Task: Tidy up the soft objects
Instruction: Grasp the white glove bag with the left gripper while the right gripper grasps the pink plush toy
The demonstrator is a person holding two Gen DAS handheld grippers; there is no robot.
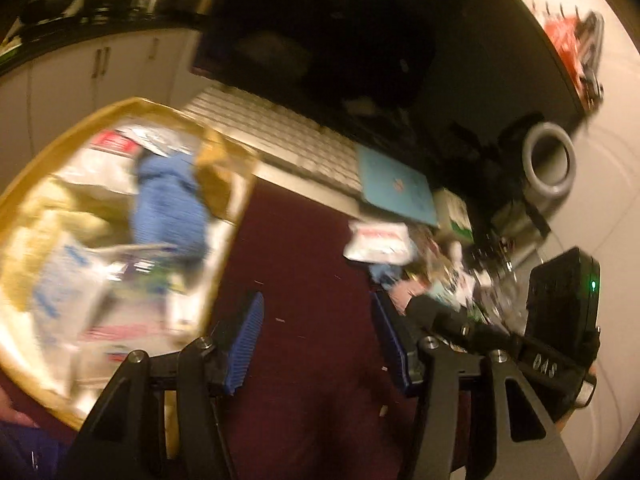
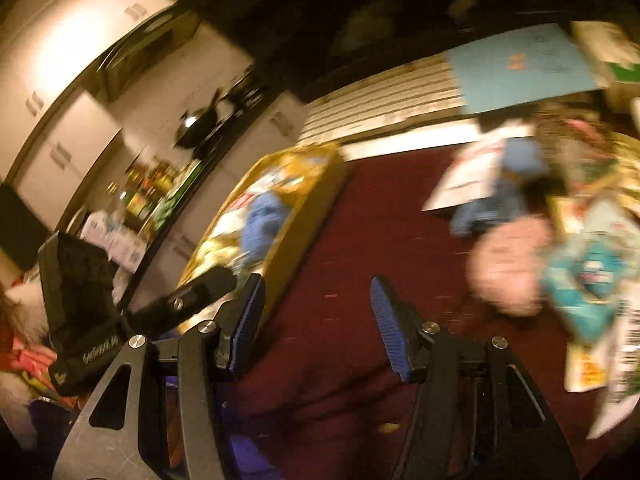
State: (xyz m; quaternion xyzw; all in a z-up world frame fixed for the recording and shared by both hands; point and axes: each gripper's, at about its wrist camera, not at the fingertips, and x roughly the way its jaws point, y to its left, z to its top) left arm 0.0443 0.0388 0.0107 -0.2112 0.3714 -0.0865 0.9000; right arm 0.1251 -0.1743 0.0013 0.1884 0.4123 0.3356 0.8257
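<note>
Both claws are standing open and holding nothing: the left claw [image 1: 318, 344] is hovering over the maroon desk [image 1: 304, 248], right of the basket [image 1: 224, 184], and the right claw [image 2: 318, 328] left of the pile [image 2: 560, 216].

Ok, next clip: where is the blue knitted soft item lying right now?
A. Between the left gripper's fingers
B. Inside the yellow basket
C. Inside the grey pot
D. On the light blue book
B: the blue knitted item lies among packets inside the yellow basket, while both grippers are empty.
</note>
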